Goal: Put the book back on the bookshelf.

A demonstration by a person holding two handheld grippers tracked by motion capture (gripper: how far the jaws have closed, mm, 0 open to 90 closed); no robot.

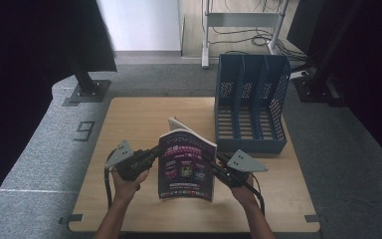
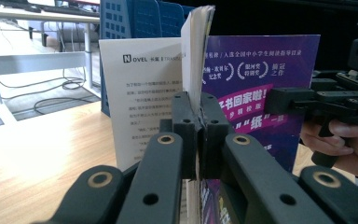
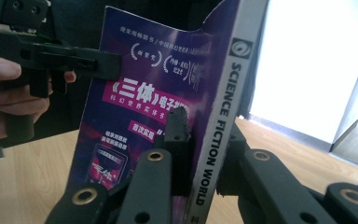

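Magazine is held upright above the wooden table, w/ purple cover toward the person, just in front of the blue file rack. Its page edge is pinched by the left gripper; its spine is clamped by the right gripper.

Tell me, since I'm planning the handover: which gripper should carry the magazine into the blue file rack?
Right, probably: the right gripper clamps the magazine by its spine and is nearer the file rack. The left gripper pinches the open page edge.
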